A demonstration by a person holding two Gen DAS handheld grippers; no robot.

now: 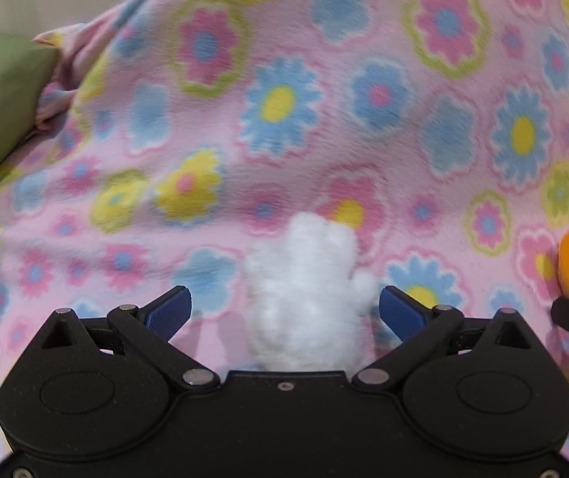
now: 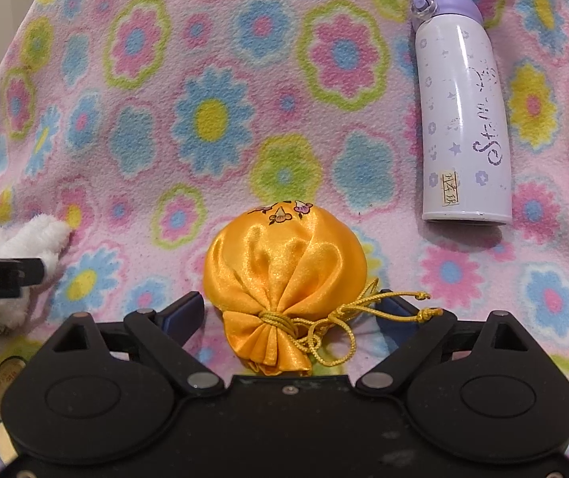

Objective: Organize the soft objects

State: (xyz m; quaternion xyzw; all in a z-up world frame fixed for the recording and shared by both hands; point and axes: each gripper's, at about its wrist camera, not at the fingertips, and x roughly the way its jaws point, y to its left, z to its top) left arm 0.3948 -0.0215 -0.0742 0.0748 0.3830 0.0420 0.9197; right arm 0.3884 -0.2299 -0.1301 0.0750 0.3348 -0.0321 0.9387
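With both grippers wide and gripping nothing, close the left gripper point(image 1: 285, 310) squarely around the white plush toy point(image 1: 304, 298) left of the yellow pouch point(image 2: 284, 263), the right gripper point(image 2: 290, 310) around the pouch above its loose cord point(image 2: 336, 342).

Left gripper point(image 1: 285, 310) and right gripper point(image 2: 292, 312) both tilt downward, jaws spread wide, pressing nothing.

A lilac bottle point(image 2: 463, 119) with a purple lid lay on its side on the pink flowered blanket point(image 2: 244, 79). A green cushion point(image 1: 1, 107) rested beside the blanket's edge.
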